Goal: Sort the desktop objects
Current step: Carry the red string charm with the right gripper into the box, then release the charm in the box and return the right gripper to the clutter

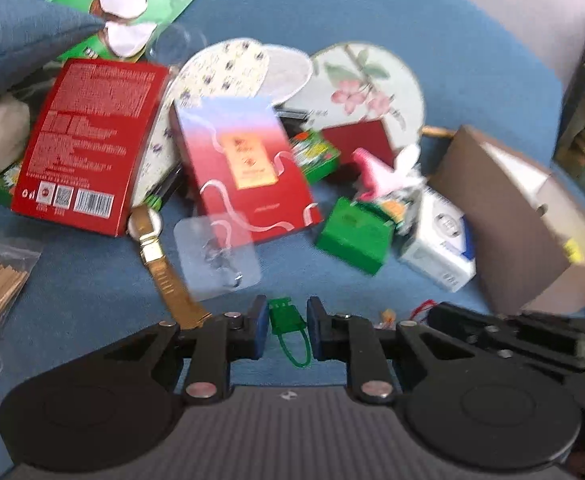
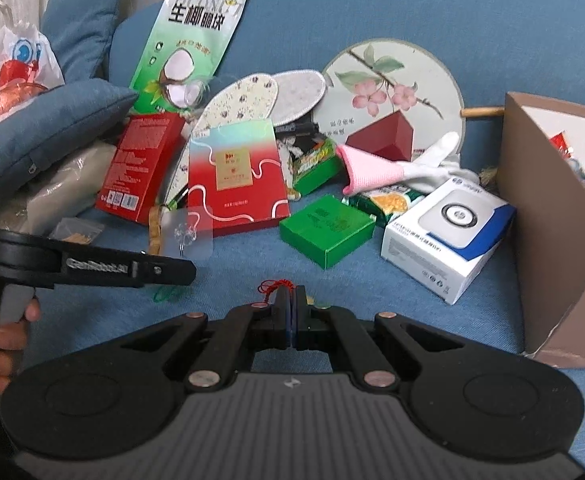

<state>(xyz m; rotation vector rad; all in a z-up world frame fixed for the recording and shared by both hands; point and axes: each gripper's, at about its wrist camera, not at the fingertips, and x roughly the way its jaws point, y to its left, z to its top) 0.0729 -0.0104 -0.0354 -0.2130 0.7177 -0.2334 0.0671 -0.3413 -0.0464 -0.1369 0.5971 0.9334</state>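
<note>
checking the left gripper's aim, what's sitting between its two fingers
A small green plastic tag lies on the blue cushion in the gap between the open left gripper's fingers, seen in the left wrist view.

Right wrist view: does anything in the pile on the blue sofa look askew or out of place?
Yes. The dark red open box lies tipped on its side against the round floral fan, opening facing out, and a pink-cuffed white glove is draped loosely over the snack packets.
</note>
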